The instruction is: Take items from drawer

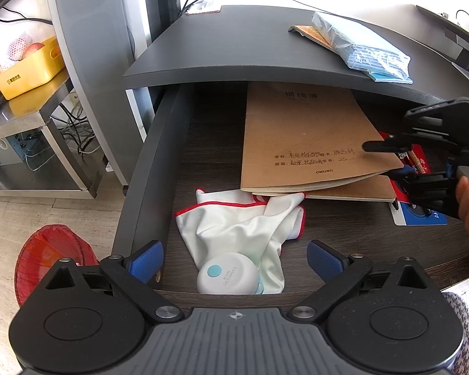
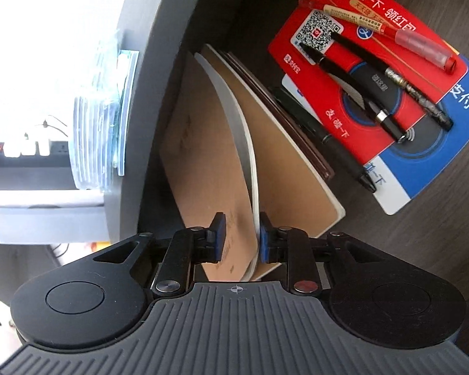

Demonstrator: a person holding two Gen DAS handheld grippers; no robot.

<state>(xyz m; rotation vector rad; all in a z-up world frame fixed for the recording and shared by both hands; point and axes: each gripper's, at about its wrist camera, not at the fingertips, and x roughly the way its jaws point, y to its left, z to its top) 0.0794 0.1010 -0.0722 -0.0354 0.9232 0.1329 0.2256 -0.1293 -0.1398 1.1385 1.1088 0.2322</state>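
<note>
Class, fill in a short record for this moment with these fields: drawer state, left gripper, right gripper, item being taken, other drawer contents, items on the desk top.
drawer state: drawer open
left gripper: left gripper open, holding nothing
right gripper: right gripper straddling the top notebook's edge, left pad apart from the cover
item being taken: brown notebook
other drawer contents: white cloth, white round case, red card with pens
items on the desk top: plastic packet

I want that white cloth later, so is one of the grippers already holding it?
No. The white cloth lies loose in the drawer; the left gripper is open, and the right gripper straddles the brown notebook.
</note>
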